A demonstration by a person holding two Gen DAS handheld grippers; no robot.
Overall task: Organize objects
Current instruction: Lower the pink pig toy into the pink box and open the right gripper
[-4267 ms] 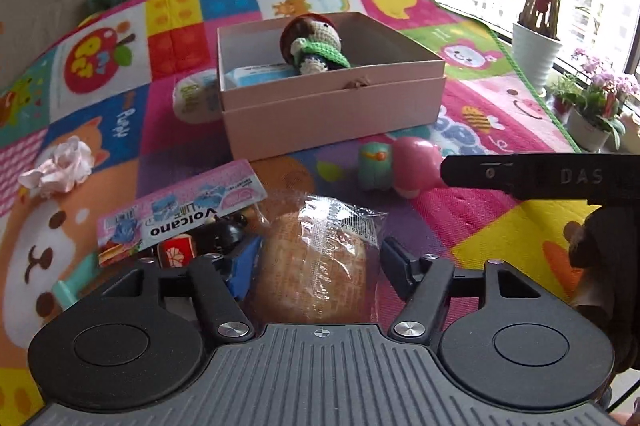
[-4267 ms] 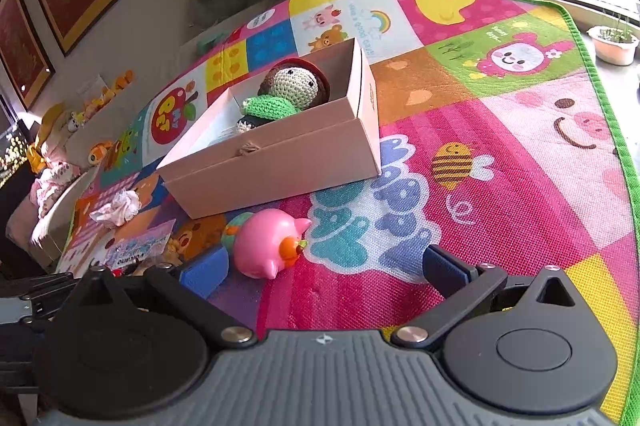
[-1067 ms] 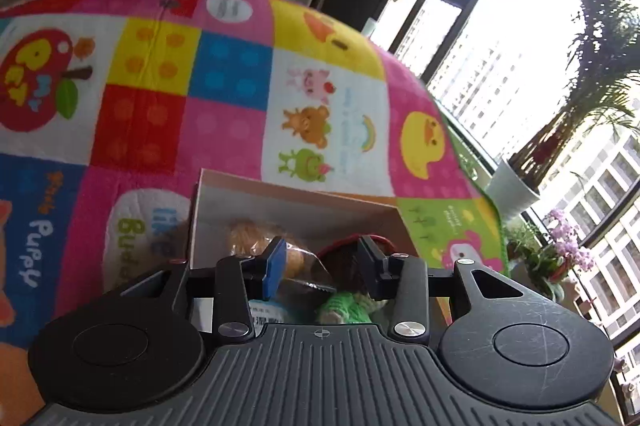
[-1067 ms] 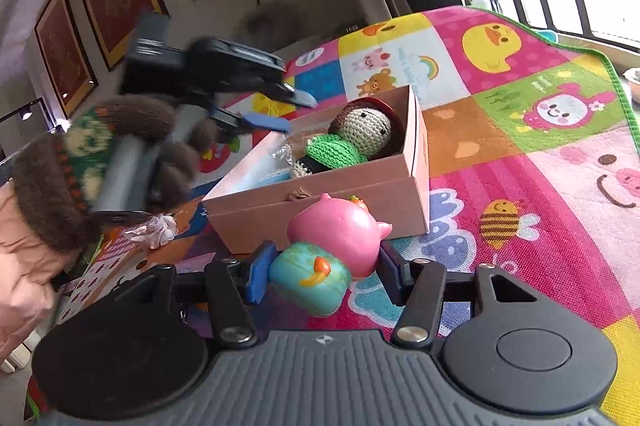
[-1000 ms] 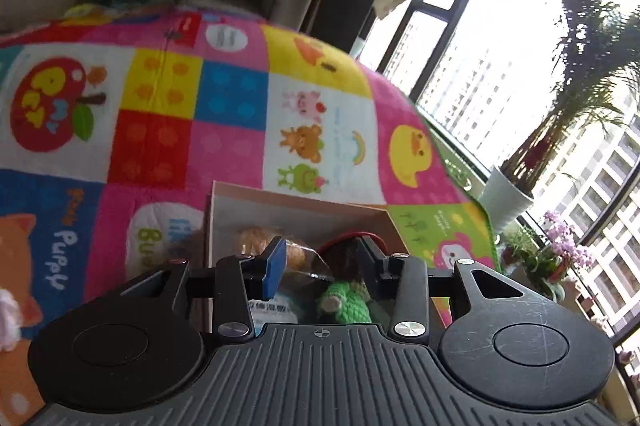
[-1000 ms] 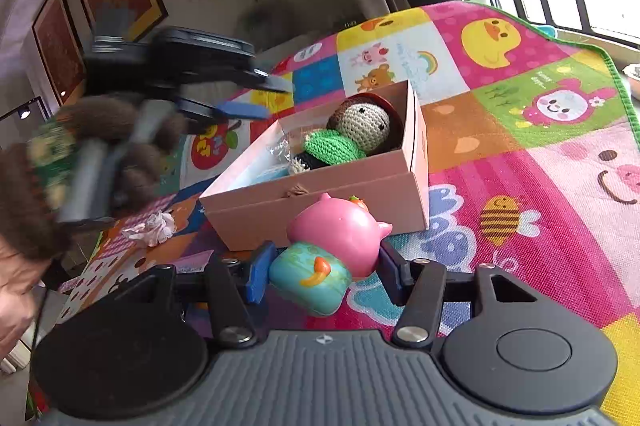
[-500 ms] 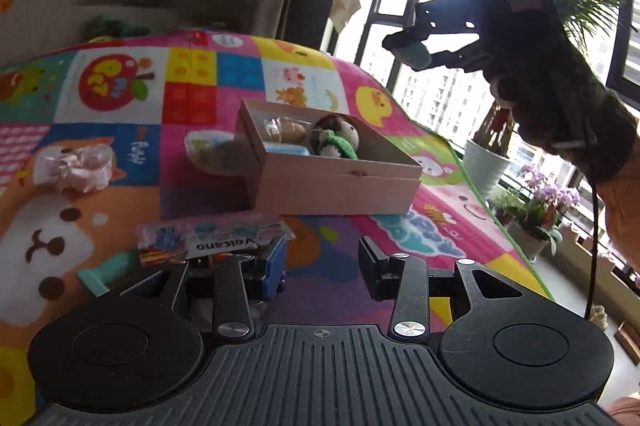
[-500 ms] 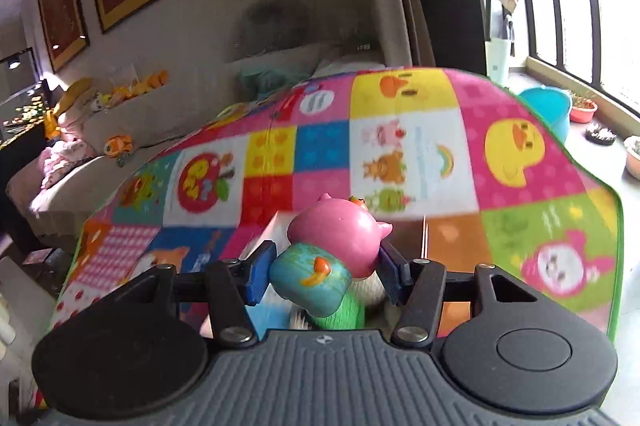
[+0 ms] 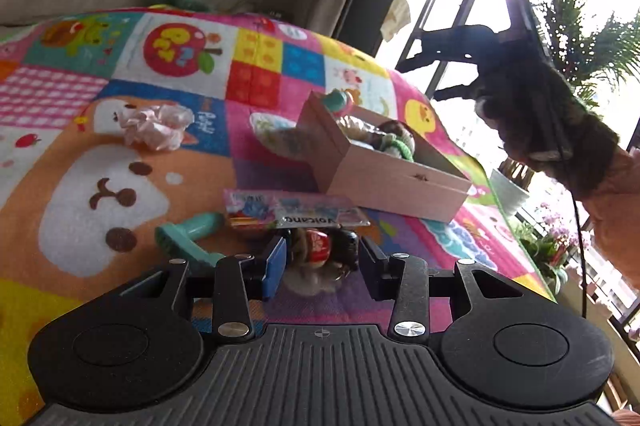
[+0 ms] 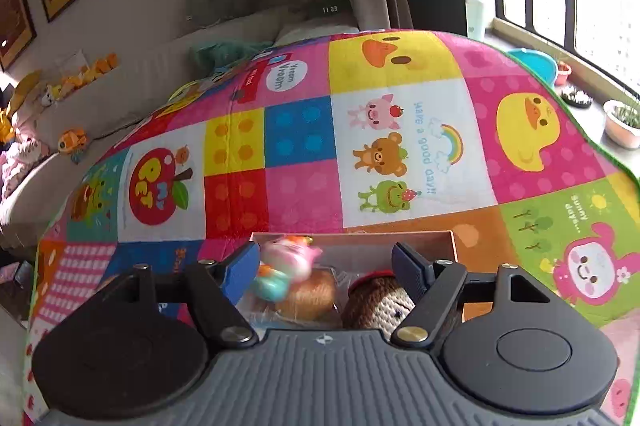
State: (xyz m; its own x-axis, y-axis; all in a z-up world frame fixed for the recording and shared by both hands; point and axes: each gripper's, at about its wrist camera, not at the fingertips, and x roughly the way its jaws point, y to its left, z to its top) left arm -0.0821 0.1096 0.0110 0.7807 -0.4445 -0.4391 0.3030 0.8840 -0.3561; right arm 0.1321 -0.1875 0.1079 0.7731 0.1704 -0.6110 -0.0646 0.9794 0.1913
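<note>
A pink cardboard box point(image 9: 384, 182) stands on the play mat and holds a wrapped bun point(image 10: 308, 292) and a crochet doll point(image 10: 380, 302). My right gripper point(image 10: 326, 266) is open above the box; the pink and teal pig toy point(image 10: 286, 264) is blurred, loose between the fingers, over the bun. It shows at the box's far corner in the left wrist view point(image 9: 338, 100). My left gripper point(image 9: 320, 264) is open, low over the mat, with a small red and dark toy point(image 9: 320, 250) between its fingers.
A Volcano packet point(image 9: 292, 212), a teal handled toy point(image 9: 188, 232), a pink fabric flower point(image 9: 154, 124) and a round packet point(image 9: 280, 136) lie on the mat left of the box. Potted plants point(image 9: 548, 246) stand by the window at right.
My right gripper opened and let go of the pig toy, which drops into the box. My left gripper moved down and closer to the small toys on the mat.
</note>
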